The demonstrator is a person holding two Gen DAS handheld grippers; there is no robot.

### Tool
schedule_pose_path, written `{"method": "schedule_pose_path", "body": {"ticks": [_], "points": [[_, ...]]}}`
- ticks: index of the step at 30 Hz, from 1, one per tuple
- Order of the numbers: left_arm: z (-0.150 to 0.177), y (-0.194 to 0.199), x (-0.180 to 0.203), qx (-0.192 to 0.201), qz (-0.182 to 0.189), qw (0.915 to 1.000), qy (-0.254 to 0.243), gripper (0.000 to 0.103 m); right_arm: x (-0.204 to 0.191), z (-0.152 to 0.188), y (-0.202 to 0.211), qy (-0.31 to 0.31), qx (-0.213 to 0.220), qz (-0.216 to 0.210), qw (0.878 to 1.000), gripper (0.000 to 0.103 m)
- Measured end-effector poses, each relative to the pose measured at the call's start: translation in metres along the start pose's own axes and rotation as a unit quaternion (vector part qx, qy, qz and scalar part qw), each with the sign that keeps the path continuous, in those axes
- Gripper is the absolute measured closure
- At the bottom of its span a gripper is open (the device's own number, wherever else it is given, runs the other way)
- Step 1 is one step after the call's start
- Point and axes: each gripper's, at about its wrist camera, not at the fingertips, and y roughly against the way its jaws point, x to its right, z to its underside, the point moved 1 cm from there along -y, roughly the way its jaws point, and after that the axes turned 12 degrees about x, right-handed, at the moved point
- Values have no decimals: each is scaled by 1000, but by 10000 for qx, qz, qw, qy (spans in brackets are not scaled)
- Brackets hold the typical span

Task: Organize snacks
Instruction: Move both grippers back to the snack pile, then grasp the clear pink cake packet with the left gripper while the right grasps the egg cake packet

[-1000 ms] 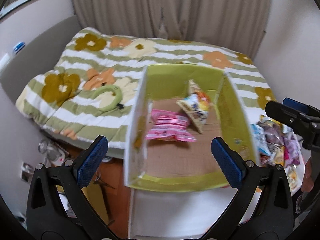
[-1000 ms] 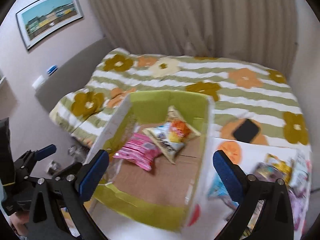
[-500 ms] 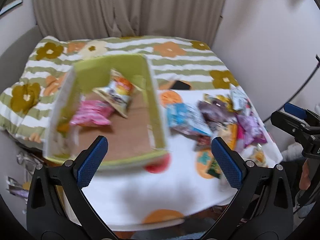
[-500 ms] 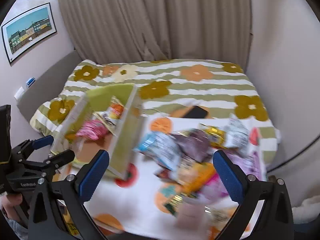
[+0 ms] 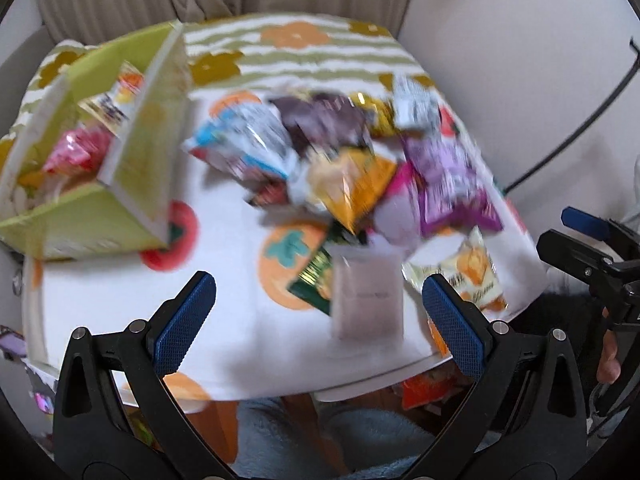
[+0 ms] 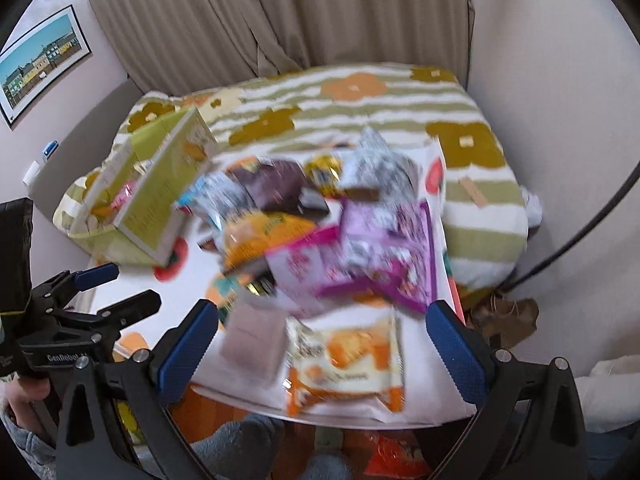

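Glossy foil snack packets (image 5: 352,184) lie on a smooth tabletop (image 5: 240,320) beside a matt cardboard box (image 5: 92,232).

on the white table with orange prints (image 5: 224,320) an open green cardboard box (image 5: 132,184) sits at the left, two snack packets inside. right of it lies a heap of crinkly snack bags (image 5: 352,160). behind the table is the bed with a striped flowered quilt (image 6: 360,104).

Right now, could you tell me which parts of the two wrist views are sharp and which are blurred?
Left wrist view: the snack pile and green box are smeared by motion; the left gripper is crisp. Right wrist view: the same smear on the snacks, while the right gripper and curtain stay sharper; fisheye bends the edges.
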Motion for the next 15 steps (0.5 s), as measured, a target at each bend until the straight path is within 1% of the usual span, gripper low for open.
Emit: {"method": "schedule_pose_path", "body": {"ticks": [3,7,11,15], "points": [[18,-25,18,-190,27,9997,-120,1,17,18,-13,-107,-189,-123,9997,0],[38,-56,33,-417,-15,9987,-281,1,27,37,-32,-202,-399,-247,9987,0],[49,-78,39,-523,-57,9980,-357,1,34,52,-51,-368,-562,-361,9971,0],[56,-93,44,-523,-104,9977,-415,1,35,59,-63,-421,-611,-407,9964,0]]}}
